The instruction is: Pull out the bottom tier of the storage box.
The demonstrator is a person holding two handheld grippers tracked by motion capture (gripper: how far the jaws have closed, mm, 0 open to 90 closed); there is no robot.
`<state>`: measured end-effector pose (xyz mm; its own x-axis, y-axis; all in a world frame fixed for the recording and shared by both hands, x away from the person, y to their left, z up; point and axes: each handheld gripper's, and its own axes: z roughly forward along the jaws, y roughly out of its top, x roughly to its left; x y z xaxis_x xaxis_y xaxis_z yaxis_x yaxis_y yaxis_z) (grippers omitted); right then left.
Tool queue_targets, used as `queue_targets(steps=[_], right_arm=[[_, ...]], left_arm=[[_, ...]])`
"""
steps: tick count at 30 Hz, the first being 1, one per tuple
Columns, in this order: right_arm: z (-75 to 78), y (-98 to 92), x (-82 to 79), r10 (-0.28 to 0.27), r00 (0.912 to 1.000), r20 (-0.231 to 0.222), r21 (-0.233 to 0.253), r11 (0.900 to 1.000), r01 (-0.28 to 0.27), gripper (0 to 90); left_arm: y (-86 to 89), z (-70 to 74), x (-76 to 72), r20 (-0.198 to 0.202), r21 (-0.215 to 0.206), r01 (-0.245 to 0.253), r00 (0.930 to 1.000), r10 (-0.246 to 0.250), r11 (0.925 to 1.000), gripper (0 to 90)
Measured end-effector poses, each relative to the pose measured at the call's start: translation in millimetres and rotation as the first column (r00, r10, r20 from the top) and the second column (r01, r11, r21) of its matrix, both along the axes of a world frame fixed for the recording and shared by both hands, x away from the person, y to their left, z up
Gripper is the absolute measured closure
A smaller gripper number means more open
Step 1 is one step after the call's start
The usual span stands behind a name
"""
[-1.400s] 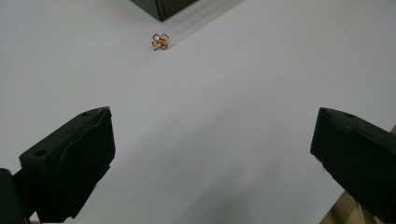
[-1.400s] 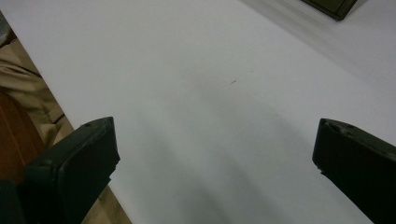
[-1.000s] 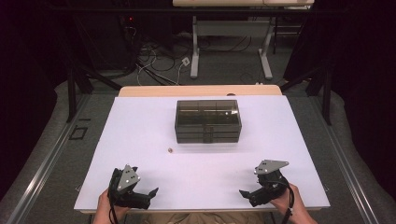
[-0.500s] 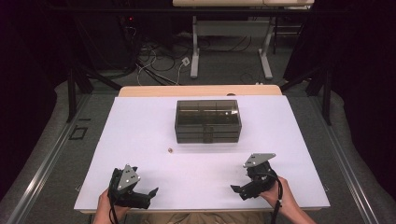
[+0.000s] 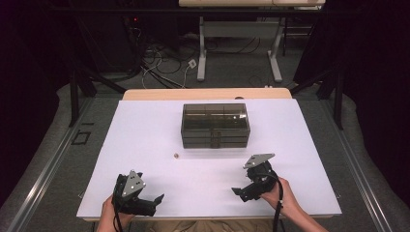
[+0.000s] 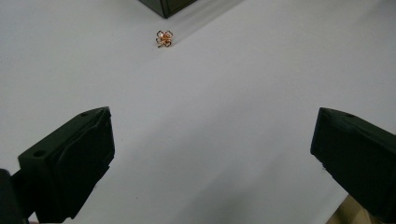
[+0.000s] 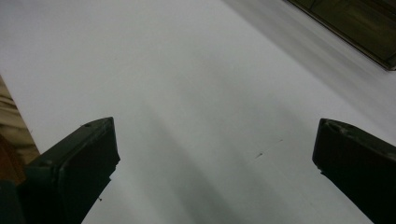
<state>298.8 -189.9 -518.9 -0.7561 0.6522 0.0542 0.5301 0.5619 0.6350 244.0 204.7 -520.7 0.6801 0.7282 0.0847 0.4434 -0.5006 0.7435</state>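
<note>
On the white worktop (image 5: 145, 125) a small gold charm (image 5: 176, 155), shaped like a four-leaf flower, lies alone just in front of the left corner of a dark, see-through box (image 5: 215, 124) that stands near the middle. The box has shallow drawers along its front, and they look closed.

The left hand-held gripper (image 5: 155, 199) sits low at the near left edge, held in a hand (image 5: 112, 216) that comes in from the bottom. Its jaws are spread wide with nothing between them. In the left gripper view the charm (image 6: 164, 38) shows far ahead, a little left of the gap between the jaws, with the box corner (image 6: 168, 5) just behind it.

The right hand-held gripper (image 5: 236, 191) is at the near right, angled toward the left, and well apart from both charm and box. Its jaws too are released and hold nothing. In the right gripper view bare worktop (image 7: 187, 93) lies between them, with the box (image 7: 355, 23) at the upper right.
</note>
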Motion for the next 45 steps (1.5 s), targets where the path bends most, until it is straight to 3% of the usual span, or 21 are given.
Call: queue_targets(steps=[10,19,45], right_arm=[[1.1,9.7,11.0,-0.011,0.9996,-0.027,0.011,1.0,0.011,0.0],[1.0,17.9,19.2,-0.003,0.9997,-0.026,0.018,1.0,0.003,0.0],[1.0,38.0,49.1,-0.063,0.9935,-0.094,0.043,0.997,0.067,0.0]], left_arm=[[1.2,0.0,0.4,0.003,0.003,0.007,1.0,-0.007,1.0,0.0],[0.9,-0.6,0.7,-0.001,0.0,0.005,1.0,-0.005,1.0,0.0],[0.7,-1.3,1.5,0.001,-0.001,-0.002,1.0,0.002,1.0,0.0]])
